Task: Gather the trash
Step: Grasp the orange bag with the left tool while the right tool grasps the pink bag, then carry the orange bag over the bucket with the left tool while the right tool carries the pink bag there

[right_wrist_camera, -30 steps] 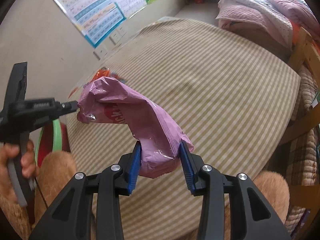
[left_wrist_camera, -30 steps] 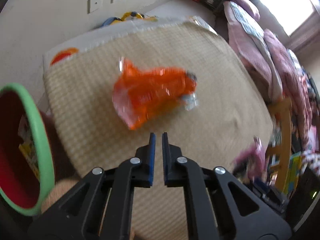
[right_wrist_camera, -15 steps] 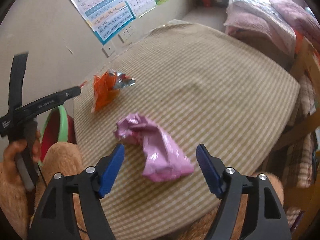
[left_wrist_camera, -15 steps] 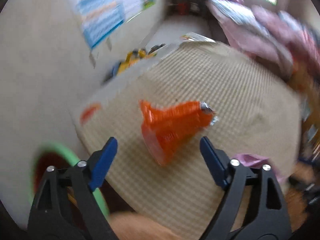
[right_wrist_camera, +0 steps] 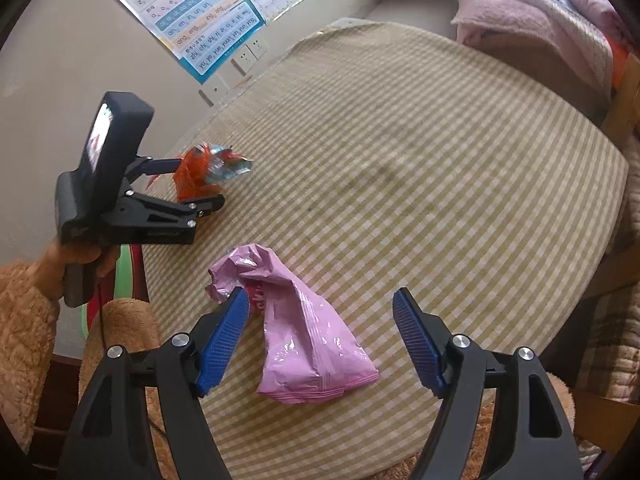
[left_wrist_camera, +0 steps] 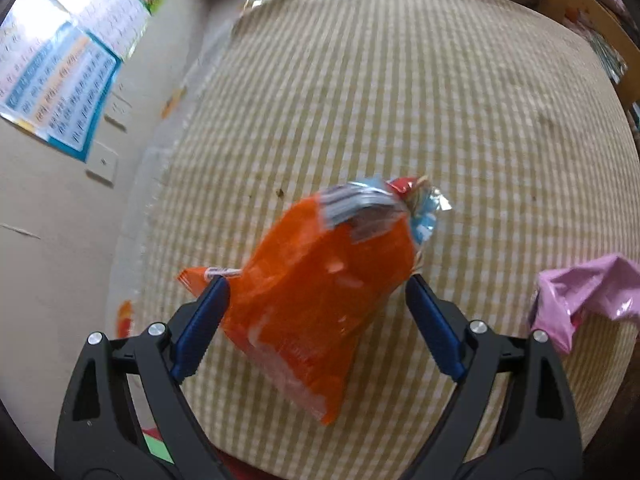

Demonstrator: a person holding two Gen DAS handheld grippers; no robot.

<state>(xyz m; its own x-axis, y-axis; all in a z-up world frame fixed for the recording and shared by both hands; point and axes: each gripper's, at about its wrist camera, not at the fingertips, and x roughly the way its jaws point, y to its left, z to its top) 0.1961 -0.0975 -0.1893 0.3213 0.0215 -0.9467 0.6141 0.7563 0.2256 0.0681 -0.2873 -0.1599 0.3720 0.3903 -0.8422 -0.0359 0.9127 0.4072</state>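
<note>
Trash here is two empty snack bags lying on a bench with a tan checked cloth. One is an orange snack bag, crumpled, with a shiny silver and blue top end. It lies near the bench edge that is next to the wall. The left gripper reaches down around it with its blue fingers spread wide. They have just been opening. The orange bag sits between them. The left one looks to be touching the bag's side, and the right one is just beside it, so the bag is not squeezed. In the right wrist view, a hand in a fuzzy tan sleeve holds that gripper's handle.

Closer to the person than the orange bag lies a pink snack bag, flat on the cloth and twisted at its far end. The right gripper is over it with its fingers wide open. The pink bag lies between them, and the left one is just beside its twisted end. Nothing is held.

On the wall beyond the orange bag hang letter posters and white wall sockets.
</note>
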